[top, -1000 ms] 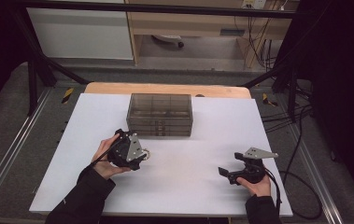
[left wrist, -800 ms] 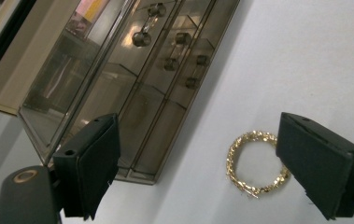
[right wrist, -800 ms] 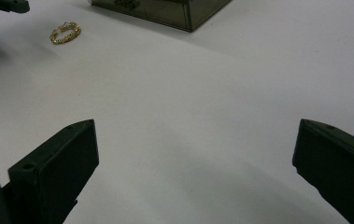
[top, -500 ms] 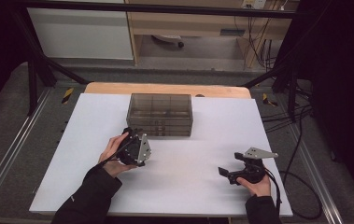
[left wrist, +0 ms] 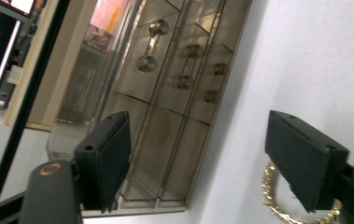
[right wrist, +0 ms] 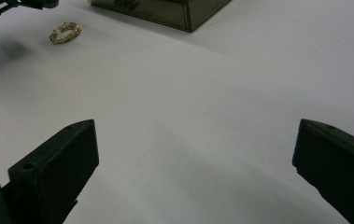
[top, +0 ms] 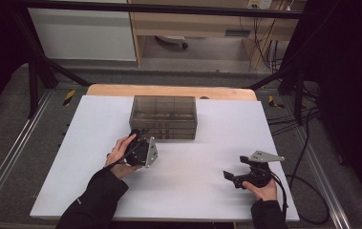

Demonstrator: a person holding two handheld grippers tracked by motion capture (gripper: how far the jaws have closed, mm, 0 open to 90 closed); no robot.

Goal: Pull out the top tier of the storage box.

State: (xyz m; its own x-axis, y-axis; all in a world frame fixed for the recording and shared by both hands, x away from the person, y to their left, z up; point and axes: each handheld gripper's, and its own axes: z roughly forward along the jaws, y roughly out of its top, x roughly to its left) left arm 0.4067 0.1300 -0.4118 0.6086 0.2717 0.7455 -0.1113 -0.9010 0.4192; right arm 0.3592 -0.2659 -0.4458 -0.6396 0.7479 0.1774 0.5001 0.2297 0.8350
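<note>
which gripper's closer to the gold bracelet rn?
Left. The left gripper hangs right at the gold bracelet, which lies on the white table beside one open jaw, not between them. The right gripper sits well off across the table, open.

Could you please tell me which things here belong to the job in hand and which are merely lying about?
In the job: gold bracelet; smoky clear drawer box; left gripper, jaws just closing, nothing gripped.

Lying about: right gripper, open over bare white tabletop.
</note>
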